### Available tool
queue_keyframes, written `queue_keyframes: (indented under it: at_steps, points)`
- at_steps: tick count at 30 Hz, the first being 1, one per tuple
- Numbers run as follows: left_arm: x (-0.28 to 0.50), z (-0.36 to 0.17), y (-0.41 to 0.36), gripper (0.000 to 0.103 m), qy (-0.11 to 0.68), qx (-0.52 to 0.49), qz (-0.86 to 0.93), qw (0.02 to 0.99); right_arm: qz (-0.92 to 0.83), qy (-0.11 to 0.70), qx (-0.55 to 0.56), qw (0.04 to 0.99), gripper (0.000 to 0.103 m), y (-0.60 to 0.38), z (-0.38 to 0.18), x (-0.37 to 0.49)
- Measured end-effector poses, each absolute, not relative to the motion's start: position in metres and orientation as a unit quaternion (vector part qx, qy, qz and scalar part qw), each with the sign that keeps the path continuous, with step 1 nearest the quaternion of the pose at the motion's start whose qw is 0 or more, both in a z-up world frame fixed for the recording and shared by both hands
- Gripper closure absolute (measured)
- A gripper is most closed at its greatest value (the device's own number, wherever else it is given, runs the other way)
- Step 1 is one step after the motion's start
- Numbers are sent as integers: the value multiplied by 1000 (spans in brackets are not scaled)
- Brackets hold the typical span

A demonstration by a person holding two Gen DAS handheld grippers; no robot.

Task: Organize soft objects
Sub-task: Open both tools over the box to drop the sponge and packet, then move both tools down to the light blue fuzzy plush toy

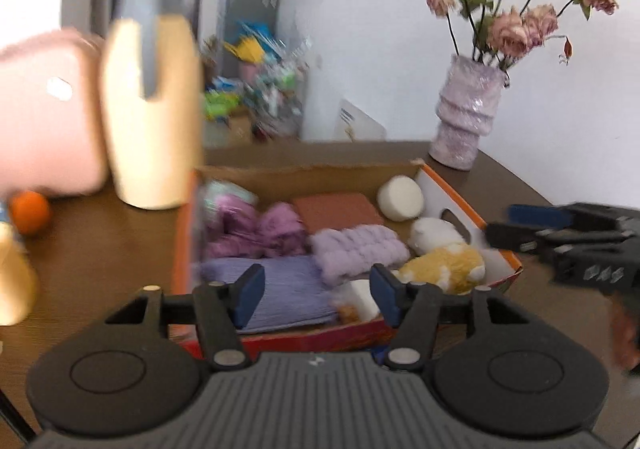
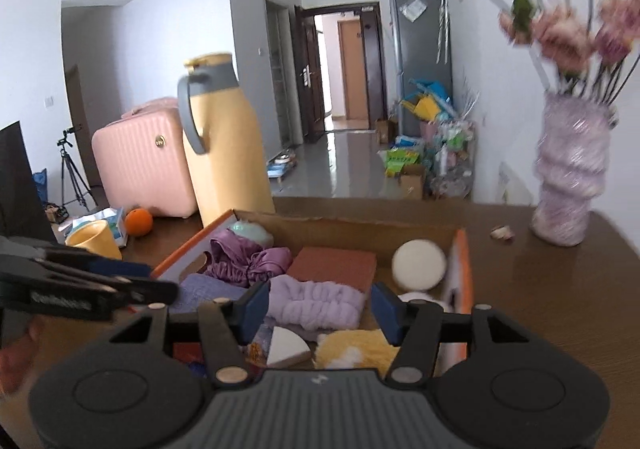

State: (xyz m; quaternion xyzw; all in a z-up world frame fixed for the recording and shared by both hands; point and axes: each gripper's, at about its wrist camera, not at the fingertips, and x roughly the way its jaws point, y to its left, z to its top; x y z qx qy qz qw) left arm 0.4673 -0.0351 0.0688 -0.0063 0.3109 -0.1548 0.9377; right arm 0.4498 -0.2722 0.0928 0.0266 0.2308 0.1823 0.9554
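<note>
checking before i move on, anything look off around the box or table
A small pale scrap, maybe a fallen petal, lies on the table beside the vase. The box's far edge is ragged, as if torn. Nothing else stands out.

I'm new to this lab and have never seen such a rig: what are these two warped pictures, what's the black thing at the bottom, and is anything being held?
A person holds a two-finger gripper in each hand; a wide-angle camera on each looks along its fingers. One picture is from the left gripper, the other from the right gripper. Both are open and hold nothing. On the brown table stands a cardboard box of soft things: a purple cloth, a fluffy lilac towel, a yellow plush toy. Beside it stand a yellow jug and a vase of flowers.
</note>
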Motion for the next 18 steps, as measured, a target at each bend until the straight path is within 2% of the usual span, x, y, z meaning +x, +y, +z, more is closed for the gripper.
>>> queue_keyframes:
  at_steps: [2,4,6,13,16,18]
  points:
    - [441,78,-23,22,287,14,-133,948,170,217,15,961,44,-281,104,422]
    - [400,86,-11,15,242,45,-87,965,158,200,8,967,36,-291,110,389]
    - [358,88,2,15,206,60,-74,974,157,187,10,970,32,-301,111,357]
    - [281,98,31,15,180,45,-50,981,148,178,20,972,32,-298,112,290]
    - [256,96,37,9,169,34,-43,984,151,169,30,973,31,-289,111,265]
    - [235,84,40,8,162,23,-29,986,150,168,24,974,29,-280,100,244]
